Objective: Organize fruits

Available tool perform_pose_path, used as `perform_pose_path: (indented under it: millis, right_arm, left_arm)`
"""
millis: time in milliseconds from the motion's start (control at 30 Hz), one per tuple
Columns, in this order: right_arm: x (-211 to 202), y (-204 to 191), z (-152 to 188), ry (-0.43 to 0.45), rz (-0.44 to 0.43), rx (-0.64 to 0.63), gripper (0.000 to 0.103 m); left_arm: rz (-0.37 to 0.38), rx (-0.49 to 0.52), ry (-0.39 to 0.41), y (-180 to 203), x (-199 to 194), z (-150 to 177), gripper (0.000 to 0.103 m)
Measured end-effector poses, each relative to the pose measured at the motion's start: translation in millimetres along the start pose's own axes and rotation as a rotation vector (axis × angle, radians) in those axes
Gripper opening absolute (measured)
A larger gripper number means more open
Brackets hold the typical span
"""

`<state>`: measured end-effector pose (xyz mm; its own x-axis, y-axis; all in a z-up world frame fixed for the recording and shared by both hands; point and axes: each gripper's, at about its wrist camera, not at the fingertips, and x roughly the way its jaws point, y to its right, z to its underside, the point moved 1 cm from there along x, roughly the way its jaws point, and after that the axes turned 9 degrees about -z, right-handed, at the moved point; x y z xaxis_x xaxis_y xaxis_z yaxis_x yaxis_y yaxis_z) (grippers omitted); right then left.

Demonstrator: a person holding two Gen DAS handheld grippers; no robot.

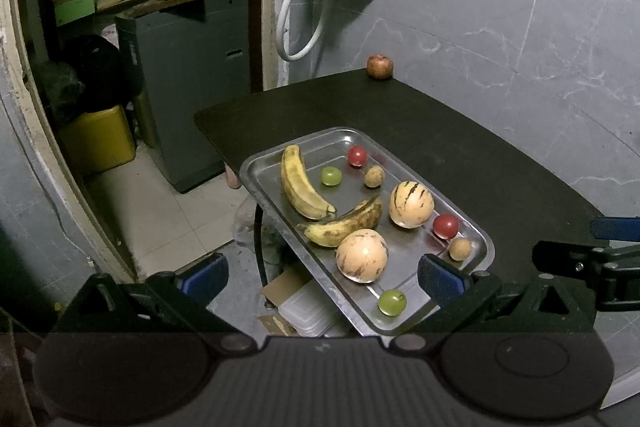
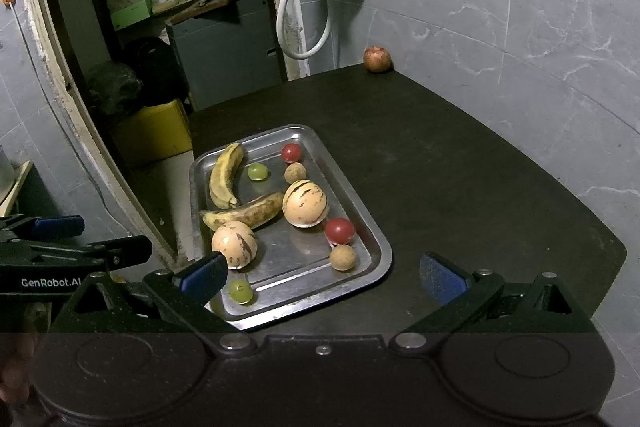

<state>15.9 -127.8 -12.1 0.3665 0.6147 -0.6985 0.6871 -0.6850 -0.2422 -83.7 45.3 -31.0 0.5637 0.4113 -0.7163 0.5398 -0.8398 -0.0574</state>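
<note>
A steel tray (image 1: 482, 259) (image 2: 382, 255) on a dark table holds two bananas (image 1: 298, 185) (image 2: 226, 175), two striped pale melons (image 1: 411, 205) (image 2: 305, 203), two red tomatoes (image 1: 445, 225) (image 2: 339, 230), two green grapes (image 1: 392, 302) (image 2: 240, 291) and two small brown fruits (image 1: 460, 249) (image 2: 343, 257). A reddish pomegranate (image 1: 380, 66) (image 2: 377, 59) sits alone at the table's far corner. My left gripper (image 1: 320, 279) is open and empty above the tray's near end. My right gripper (image 2: 322, 277) is open and empty over the tray's near right corner.
The tray overhangs the table's left edge (image 1: 224, 147). Beyond it are a grey cabinet (image 1: 188, 83), a yellow container (image 1: 100, 139) and boxes on the floor (image 1: 304, 311). A tiled wall (image 2: 520, 27) bounds the table behind and to the right; a hose and cloth hang there.
</note>
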Motion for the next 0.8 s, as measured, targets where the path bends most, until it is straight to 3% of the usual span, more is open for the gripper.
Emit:
perform_pose_path:
  millis: [800]
  right_arm:
    - [-3.5, 3.1, -1.3, 0.004, 0.001, -0.001, 0.102]
  left_arm:
    - [0.019, -0.031, 0.001, -0.8, -2.8, -0.7, 0.103]
